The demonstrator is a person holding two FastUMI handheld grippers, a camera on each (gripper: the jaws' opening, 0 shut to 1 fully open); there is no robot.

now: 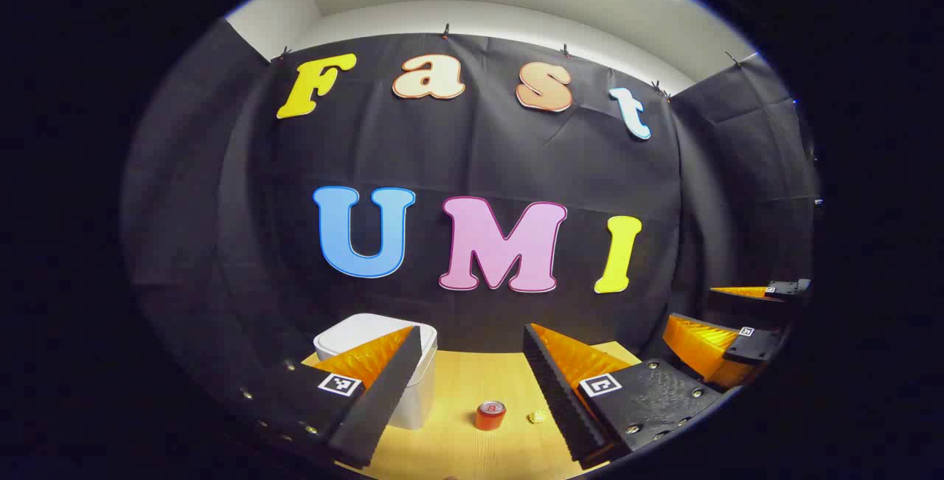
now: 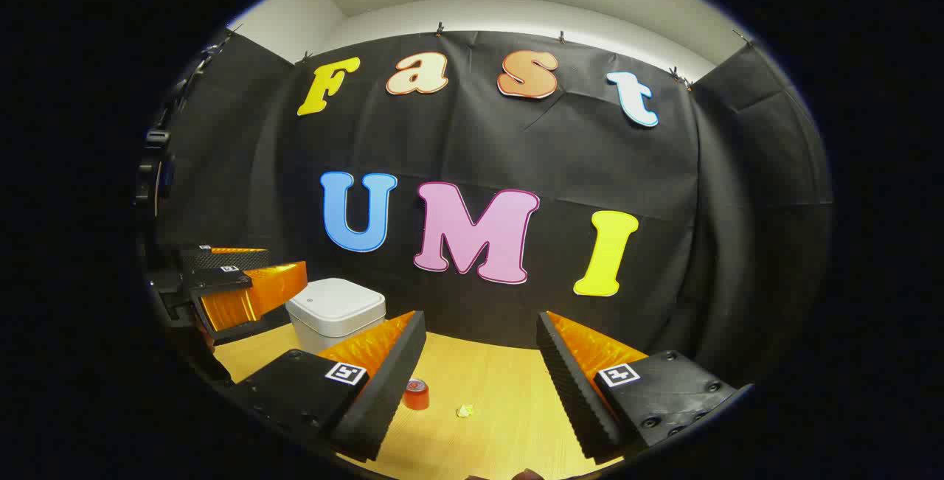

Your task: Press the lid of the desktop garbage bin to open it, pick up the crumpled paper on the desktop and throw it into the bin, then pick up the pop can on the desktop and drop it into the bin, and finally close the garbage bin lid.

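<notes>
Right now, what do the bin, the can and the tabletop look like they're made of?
Garbage bin: seemingly white plastic, smooth matte walls, rounded corners. Pop can: likely painted metal, with a silvery top rim. Tabletop: pale wood or wood-look laminate, showing faint straight grain lines.

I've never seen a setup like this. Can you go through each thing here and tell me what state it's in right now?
Garbage bin: upright on the desk, lid closed.
Pop can: standing upright on the desk, not held.
Crumpled paper: lying loose on the desk, right of the can, apart from it.
Left tongs: open, holding nothing, above the desk.
Right tongs: open, holding nothing, above the desk.
</notes>
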